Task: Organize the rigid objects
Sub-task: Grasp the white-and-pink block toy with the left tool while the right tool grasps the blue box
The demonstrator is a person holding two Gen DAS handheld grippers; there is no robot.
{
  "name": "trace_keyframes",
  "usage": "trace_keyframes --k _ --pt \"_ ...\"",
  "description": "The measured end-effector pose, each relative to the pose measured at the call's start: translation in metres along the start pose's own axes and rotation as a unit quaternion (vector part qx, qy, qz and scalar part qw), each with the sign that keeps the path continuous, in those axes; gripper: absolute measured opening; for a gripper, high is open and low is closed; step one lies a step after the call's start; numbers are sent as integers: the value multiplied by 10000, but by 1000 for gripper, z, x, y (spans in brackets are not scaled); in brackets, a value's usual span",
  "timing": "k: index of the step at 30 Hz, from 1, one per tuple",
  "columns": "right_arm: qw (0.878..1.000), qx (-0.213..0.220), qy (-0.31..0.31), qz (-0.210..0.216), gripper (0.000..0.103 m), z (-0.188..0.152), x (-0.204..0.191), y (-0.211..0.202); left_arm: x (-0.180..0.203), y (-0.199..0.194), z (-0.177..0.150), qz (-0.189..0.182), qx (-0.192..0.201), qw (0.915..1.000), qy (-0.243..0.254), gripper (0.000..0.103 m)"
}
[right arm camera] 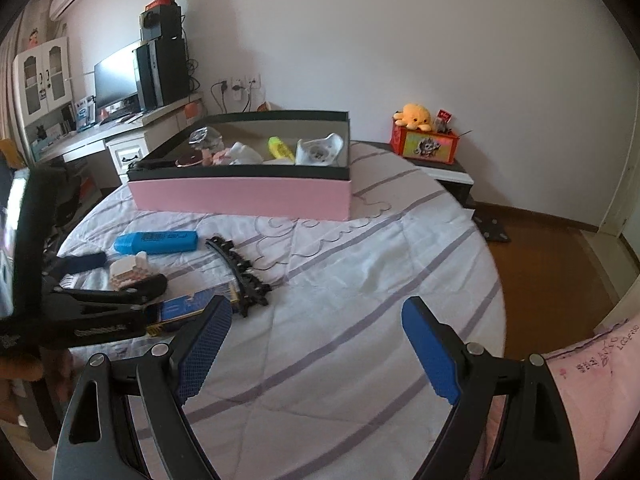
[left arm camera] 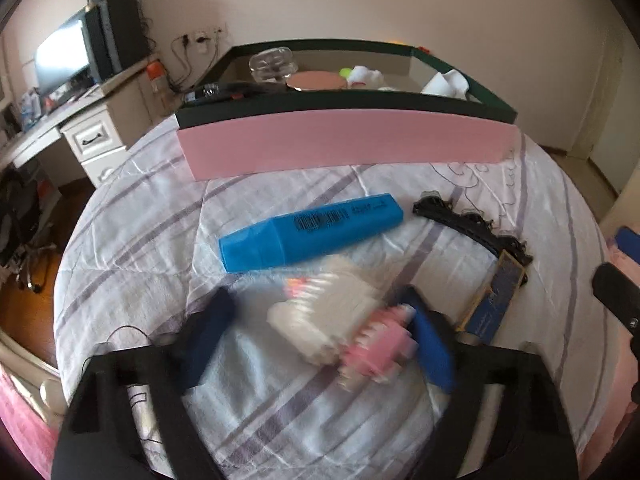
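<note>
A white-and-pink brick toy (left arm camera: 320, 320) lies on the striped bedsheet, blurred, between the fingers of my left gripper (left arm camera: 316, 300). The right pad (left arm camera: 432, 344) is at its pink end; the left pad (left arm camera: 212, 320) stands clear of it, so the gripper is open. Beyond it lie a blue highlighter (left arm camera: 312, 230), a black toothed hair clip (left arm camera: 472, 228) and a small blue-and-gold box (left arm camera: 496, 300). My right gripper (right arm camera: 316, 308) hovers open over bare sheet, right of the clip (right arm camera: 240, 276). The pink box with a dark rim (right arm camera: 240, 196) stands at the back.
The pink box (left arm camera: 344, 148) holds a glass bottle (left arm camera: 274, 64), a round pink disc (left arm camera: 316, 80), a yellow highlighter (right arm camera: 280, 148) and white items. A desk with a monitor (right arm camera: 116, 76) is on the left. A nightstand with a red box (right arm camera: 428, 144) and wooden floor lie right.
</note>
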State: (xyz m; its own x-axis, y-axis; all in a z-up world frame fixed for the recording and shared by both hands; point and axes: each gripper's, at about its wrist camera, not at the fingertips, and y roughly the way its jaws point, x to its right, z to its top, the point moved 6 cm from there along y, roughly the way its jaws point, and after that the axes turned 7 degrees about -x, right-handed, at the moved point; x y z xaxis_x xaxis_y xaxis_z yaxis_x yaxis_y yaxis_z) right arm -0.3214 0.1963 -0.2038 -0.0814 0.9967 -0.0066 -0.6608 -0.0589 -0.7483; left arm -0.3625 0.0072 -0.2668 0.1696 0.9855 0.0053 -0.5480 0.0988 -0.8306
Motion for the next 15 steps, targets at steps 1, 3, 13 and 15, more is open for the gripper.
trace_keyframes --k 1,3,13,15 --pt "10000 -19 -10 22 88 0 -4 1 0 -3 -1 -54 31 10000 66 60" --pt "9999 -76 -28 78 88 -2 -13 4 -2 -8 -6 24 18 9996 279 60" --pt "9980 -462 343 263 88 -6 -69 26 -44 -36 -43 26 79 9992 380 60" --pt "9976 -541 407 141 88 -3 -79 34 -47 -37 -46 -7 94 9993 370 60"
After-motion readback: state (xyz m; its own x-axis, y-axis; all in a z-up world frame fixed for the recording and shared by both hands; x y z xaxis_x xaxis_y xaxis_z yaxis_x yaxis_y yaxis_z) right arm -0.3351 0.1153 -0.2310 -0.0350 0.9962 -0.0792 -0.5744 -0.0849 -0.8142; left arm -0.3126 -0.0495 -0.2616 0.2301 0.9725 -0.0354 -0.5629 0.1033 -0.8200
